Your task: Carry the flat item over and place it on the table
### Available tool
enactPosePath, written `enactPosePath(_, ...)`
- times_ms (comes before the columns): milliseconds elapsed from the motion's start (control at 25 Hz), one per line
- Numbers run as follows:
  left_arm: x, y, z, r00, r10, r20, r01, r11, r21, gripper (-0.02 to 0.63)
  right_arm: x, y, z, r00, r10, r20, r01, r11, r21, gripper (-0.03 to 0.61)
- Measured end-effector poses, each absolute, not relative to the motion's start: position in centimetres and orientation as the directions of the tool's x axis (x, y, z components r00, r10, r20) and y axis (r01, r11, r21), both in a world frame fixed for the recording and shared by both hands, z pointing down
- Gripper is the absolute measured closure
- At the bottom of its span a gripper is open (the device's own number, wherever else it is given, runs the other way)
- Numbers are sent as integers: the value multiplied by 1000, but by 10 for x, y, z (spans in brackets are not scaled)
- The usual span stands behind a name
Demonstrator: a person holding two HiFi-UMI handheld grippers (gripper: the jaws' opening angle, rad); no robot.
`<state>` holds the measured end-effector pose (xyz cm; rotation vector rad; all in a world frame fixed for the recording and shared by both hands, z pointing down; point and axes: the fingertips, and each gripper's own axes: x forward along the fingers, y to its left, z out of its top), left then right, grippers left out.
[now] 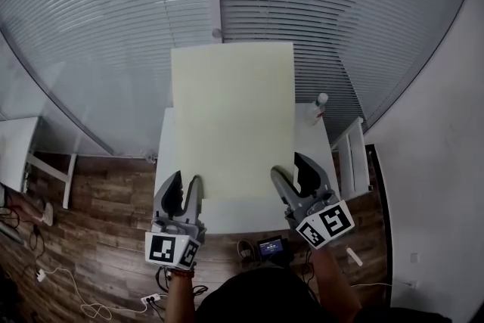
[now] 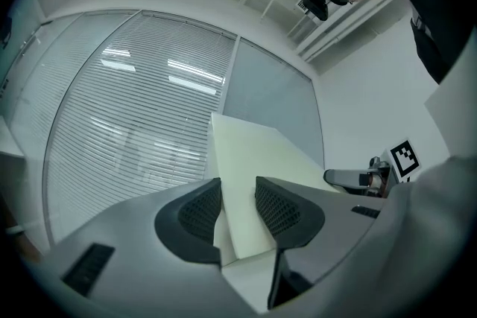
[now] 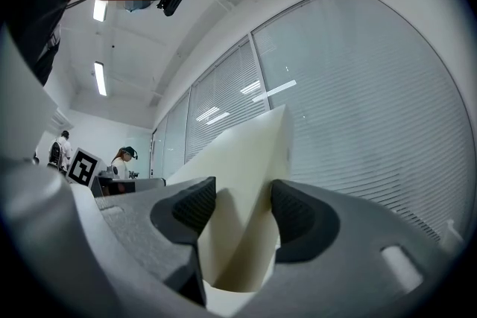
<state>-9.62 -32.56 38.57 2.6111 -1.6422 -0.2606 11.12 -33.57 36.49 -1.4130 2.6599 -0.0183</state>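
A large flat cream board [image 1: 231, 117] hangs lengthwise over a white table [image 1: 249, 215], its far end towards the window blinds. My left gripper [image 1: 184, 189] grips the board's near left corner, and my right gripper [image 1: 293, 172] grips its near right edge. In the left gripper view the board [image 2: 257, 160] fills the gap between the dark ribbed pads [image 2: 201, 211] of the left gripper [image 2: 238, 197]. In the right gripper view the right gripper [image 3: 244, 199] has the board [image 3: 242, 160] rising from between its pads [image 3: 294, 216] in the same way.
A white spray bottle [image 1: 319, 107] stands on the table's far right part. A white rack [image 1: 352, 155] stands to the right of the table, and a white desk [image 1: 17, 151] at far left. Cables and a small device [image 1: 271, 246] lie on the wood floor. Glass walls with blinds [image 1: 113, 26] close off the far side.
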Motion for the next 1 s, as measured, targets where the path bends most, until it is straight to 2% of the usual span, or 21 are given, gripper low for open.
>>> enactPosePath(1000, -72, -365, 474, 442, -894, 80, -884, -419, 206, 472, 134, -377, 448, -561, -826, 58, -820, 545, -174, 347)
